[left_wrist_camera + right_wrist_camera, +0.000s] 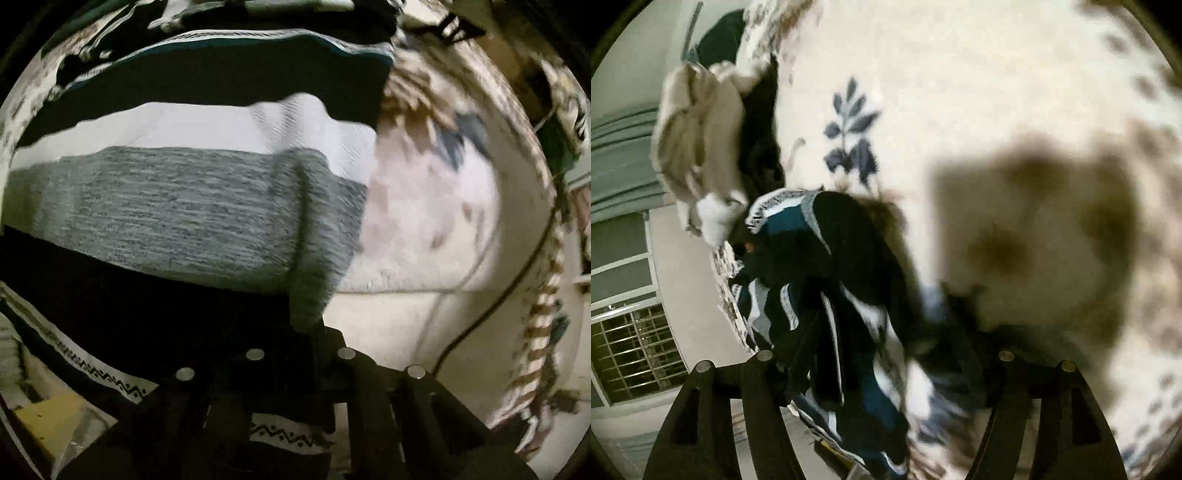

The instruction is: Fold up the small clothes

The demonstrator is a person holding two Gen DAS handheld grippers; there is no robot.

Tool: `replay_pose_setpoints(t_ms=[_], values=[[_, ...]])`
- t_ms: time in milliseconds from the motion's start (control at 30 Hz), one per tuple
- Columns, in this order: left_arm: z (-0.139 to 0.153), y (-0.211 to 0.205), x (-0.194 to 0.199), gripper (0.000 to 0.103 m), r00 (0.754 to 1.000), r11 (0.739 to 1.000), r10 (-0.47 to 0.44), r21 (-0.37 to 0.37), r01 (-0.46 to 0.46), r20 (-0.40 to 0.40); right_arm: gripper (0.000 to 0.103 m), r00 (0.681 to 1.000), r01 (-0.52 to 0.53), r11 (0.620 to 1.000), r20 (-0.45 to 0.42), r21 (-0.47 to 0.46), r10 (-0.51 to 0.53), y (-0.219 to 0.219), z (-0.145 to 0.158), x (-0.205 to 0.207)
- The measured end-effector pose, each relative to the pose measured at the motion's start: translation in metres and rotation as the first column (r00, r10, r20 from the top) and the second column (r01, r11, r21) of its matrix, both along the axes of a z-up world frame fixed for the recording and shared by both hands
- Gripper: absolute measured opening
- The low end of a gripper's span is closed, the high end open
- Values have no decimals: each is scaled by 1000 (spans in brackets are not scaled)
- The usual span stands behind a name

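In the left wrist view a striped knit garment (192, 206) with black, white and grey bands hangs in front of the camera. My left gripper (299, 354) is shut on its lower edge, where a grey fold runs down between the fingers. In the right wrist view a pile of dark navy, teal and white clothes (827, 280) lies on a cream floral bedsheet (960, 92). My right gripper (882, 358) is open, its fingers (1030, 398) wide apart just above the pile, holding nothing.
A crumpled cream-white garment (701, 147) lies beyond the pile near the bed's edge. A wall and a barred window (635, 350) are at the left. A dark cable (491, 306) crosses the sheet at the right of the left wrist view.
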State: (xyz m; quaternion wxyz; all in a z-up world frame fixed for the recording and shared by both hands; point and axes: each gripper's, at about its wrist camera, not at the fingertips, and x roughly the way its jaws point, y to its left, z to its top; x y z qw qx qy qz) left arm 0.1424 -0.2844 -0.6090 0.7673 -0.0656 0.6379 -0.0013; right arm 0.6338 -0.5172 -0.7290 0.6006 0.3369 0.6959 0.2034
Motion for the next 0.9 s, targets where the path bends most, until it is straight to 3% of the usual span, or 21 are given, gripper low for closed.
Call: replay_pose_setpoints(t_ms=[33, 100, 267, 467, 667, 800, 900], values=[[6, 7, -1, 5, 1000, 1000, 15, -23, -15, 10, 67, 1000, 18, 1000, 1, -8, -18, 5, -2, -1], [19, 20, -4, 3, 999, 998, 34, -61, -32, 28, 12, 1000, 26, 999, -8, -37, -26, 10, -1, -2], [73, 60, -14, 2, 991, 985, 105, -146, -91, 86, 11, 999, 35, 997, 18, -75, -33, 29, 32, -10], [127, 124, -21, 2, 964, 949, 233, -245, -196, 130, 11, 992, -51, 989, 107, -137, 66, 76, 122, -10], [139, 202, -28, 2, 938, 908, 317, -330, -258, 137, 10, 974, -123, 973, 167, -194, 156, 171, 196, -2], [133, 250, -34, 2, 922, 875, 369, -378, -303, 116, 10, 962, -164, 957, 175, -240, 209, 257, 215, 2], [124, 299, -42, 2, 898, 835, 431, -417, -360, 87, 10, 957, -186, 940, 166, -286, 239, 333, 217, 6]])
